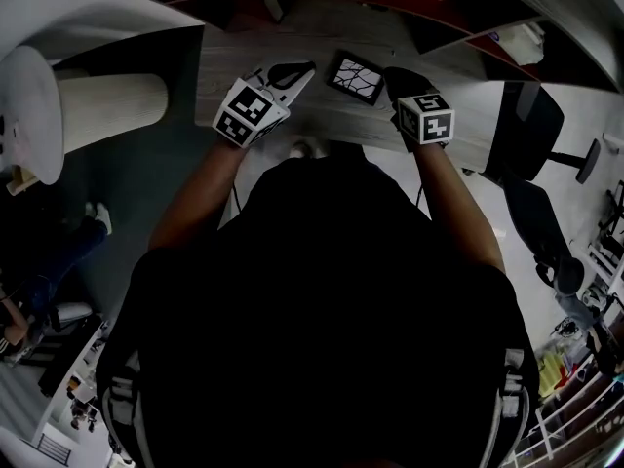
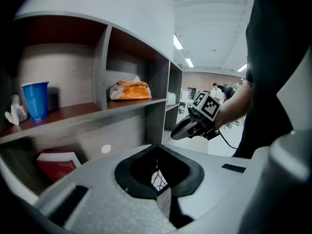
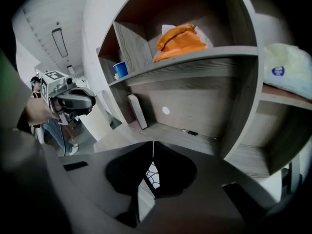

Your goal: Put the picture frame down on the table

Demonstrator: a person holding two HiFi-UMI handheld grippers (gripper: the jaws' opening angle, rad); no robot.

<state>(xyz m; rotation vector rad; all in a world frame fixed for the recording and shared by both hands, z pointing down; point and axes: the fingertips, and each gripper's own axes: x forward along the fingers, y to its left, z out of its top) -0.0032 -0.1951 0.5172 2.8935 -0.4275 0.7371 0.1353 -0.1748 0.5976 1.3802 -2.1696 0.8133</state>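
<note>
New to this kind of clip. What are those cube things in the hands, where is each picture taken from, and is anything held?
A person holds a hand tool in each hand: the left gripper and the right gripper. The patterned cubes belong to them. One picture looks down from the person's head. The other two come from cameras riding on each tool, looking along its tongs towards shelves. A picture frame lies on the grey table between the tools. Both tongs are closed at the tips. The frame only shows through the opening behind them, so neither seems to hold it.
</note>
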